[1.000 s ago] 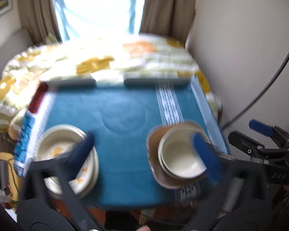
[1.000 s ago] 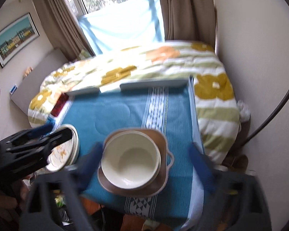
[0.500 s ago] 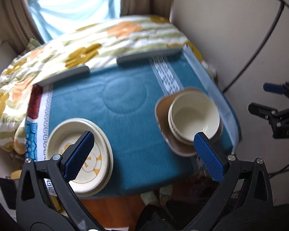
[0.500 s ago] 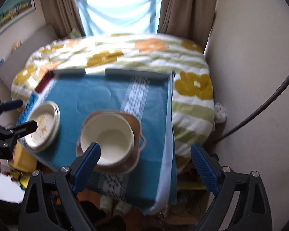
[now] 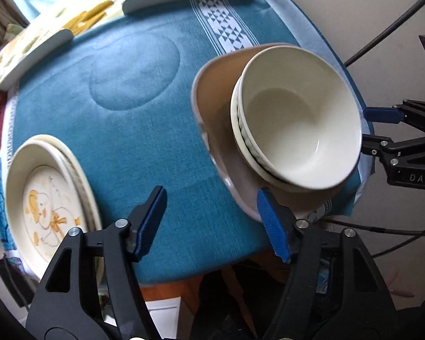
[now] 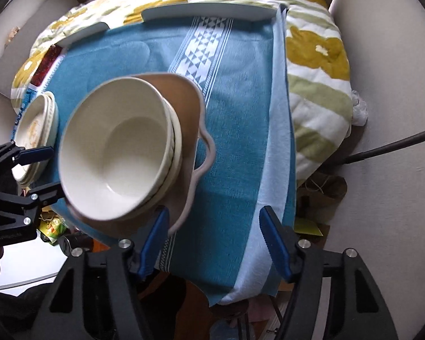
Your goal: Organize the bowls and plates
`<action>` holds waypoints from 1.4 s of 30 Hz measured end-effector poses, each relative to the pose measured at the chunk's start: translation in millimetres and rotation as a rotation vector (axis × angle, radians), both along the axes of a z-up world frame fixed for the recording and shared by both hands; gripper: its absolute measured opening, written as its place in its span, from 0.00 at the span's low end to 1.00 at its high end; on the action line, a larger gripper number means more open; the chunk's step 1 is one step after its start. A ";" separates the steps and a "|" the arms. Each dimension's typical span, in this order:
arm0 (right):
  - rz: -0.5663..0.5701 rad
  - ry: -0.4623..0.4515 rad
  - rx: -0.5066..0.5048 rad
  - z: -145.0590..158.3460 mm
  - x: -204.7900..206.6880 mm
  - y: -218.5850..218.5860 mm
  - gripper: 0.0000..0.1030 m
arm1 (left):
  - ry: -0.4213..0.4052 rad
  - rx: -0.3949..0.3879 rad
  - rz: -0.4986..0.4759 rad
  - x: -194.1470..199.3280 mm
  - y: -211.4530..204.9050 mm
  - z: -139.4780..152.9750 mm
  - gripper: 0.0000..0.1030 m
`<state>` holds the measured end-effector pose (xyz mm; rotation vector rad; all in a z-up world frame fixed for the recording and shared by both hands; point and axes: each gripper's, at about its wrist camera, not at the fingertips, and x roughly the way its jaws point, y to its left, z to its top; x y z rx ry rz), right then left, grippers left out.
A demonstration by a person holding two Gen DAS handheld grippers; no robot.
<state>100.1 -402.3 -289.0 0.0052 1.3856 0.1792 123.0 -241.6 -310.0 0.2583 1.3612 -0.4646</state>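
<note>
Both grippers, left (image 5: 215,221) and right (image 6: 214,235), point down with jaws just narrowed, nothing between them, flanking the bowls (image 5: 297,130) stacked on the brown dish (image 5: 218,93), probably to lift them. Plates (image 5: 42,195) wait at the cloth's (image 5: 144,130) left.

A teal cloth (image 5: 144,130) covers the table, bearing stacked plates (image 5: 42,198) and a brown dish (image 5: 215,90)

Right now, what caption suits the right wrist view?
Open right gripper beside stacked cream bowls on a brown dish.
</note>
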 end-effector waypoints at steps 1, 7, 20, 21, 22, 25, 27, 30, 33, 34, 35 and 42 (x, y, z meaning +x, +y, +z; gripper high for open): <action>0.012 0.011 0.002 -3.2 2.3 1.9 0.52 | 0.011 -0.001 -0.001 1.4 -0.5 -2.3 0.58; 0.055 0.053 0.019 -23.0 17.1 8.4 0.42 | 0.026 0.016 0.005 10.6 -8.5 -22.3 0.47; 0.188 0.012 0.108 -38.3 20.2 24.2 0.15 | 0.012 -0.026 -0.022 6.1 -20.6 -43.5 0.19; 0.194 0.005 0.114 -39.4 18.9 26.0 0.13 | 0.010 -0.028 -0.022 5.6 -20.7 -44.0 0.18; 0.201 -0.004 0.111 -40.2 17.4 27.9 0.12 | 0.007 -0.032 -0.022 4.9 -20.8 -44.2 0.17; 0.225 -0.038 0.097 -39.7 13.6 30.8 0.12 | -0.008 -0.038 -0.039 1.7 -24.2 -44.6 0.13; 0.221 -0.043 0.107 -39.9 13.7 29.8 0.12 | -0.027 -0.024 -0.052 -2.0 -27.2 -44.8 0.13; 0.228 -0.059 0.108 -38.5 13.8 26.8 0.12 | -0.041 -0.022 -0.042 -4.0 -27.0 -44.6 0.13; 0.230 -0.068 0.106 -36.8 14.9 29.8 0.12 | -0.050 -0.014 -0.030 -6.2 -21.3 -41.4 0.13; 0.235 -0.073 0.104 -35.1 15.1 29.9 0.12 | -0.056 -0.012 -0.026 -6.2 -20.1 -39.7 0.13; 0.239 -0.079 0.103 -32.7 16.0 30.5 0.12 | -0.061 -0.012 -0.023 -4.8 -18.3 -36.8 0.13; 0.254 -0.129 0.093 -4.0 29.8 50.8 0.12 | -0.119 -0.012 0.010 -4.4 -3.9 -0.2 0.13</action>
